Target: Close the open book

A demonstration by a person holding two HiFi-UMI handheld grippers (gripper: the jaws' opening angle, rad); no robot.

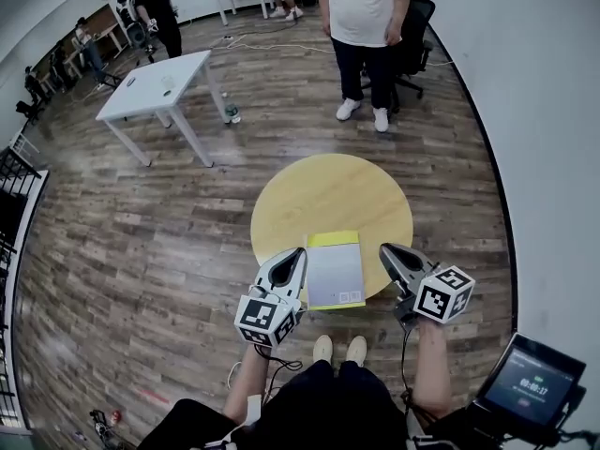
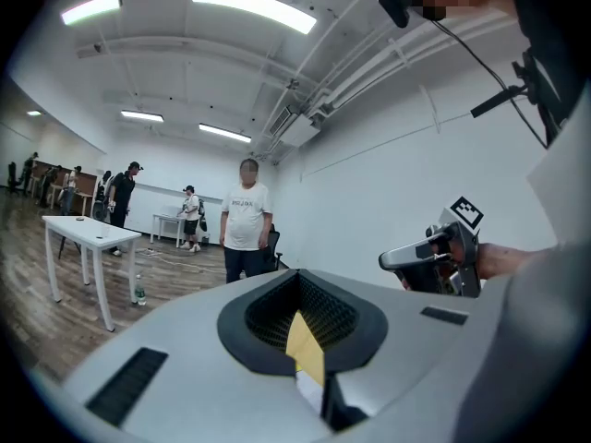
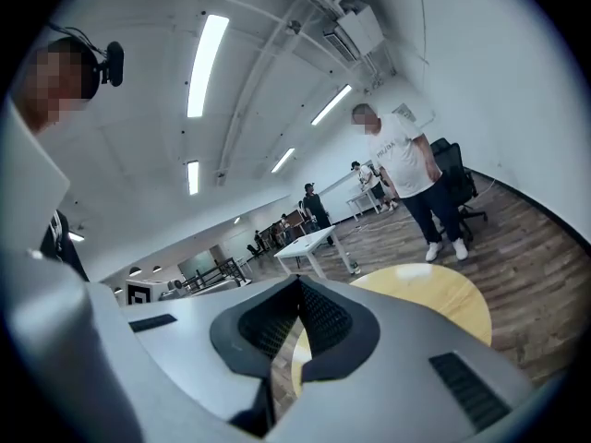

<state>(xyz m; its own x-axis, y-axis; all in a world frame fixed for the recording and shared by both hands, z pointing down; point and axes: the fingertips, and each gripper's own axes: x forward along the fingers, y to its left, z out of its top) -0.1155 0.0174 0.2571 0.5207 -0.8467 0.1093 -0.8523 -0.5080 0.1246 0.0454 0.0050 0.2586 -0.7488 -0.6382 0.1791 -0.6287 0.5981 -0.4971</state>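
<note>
The left gripper (image 1: 298,253) hangs in the air off the near-left edge of the round yellow tabletop (image 1: 328,187). It points roughly level, away from the person. Its jaws are pressed together with nothing pinched between them; only a sliver of the tabletop shows through the slot below the tips.

Between the two grippers the book (image 1: 335,272) lies flat at the near edge of the tabletop, and its near end reaches the rim or goes just past it. It seems to be closed already. It is one page wide and shows a pale cover with a small barcode-like mark at its near right corner. A yellow-green strip runs along its far edge.

The right gripper (image 1: 386,249) is off the near-right edge, also roughly level. Its jaws are together and it holds nothing.

Neither gripper touches the book, and both are above it and apart from it. Judging by how things lie, the closing step is finished and this is the end of the task. The next move calls for little: keep both grippers clear of the cover so it stays flat. It may also be worth nudging the book further from the rim, since that end could tip off if knocked.
</note>
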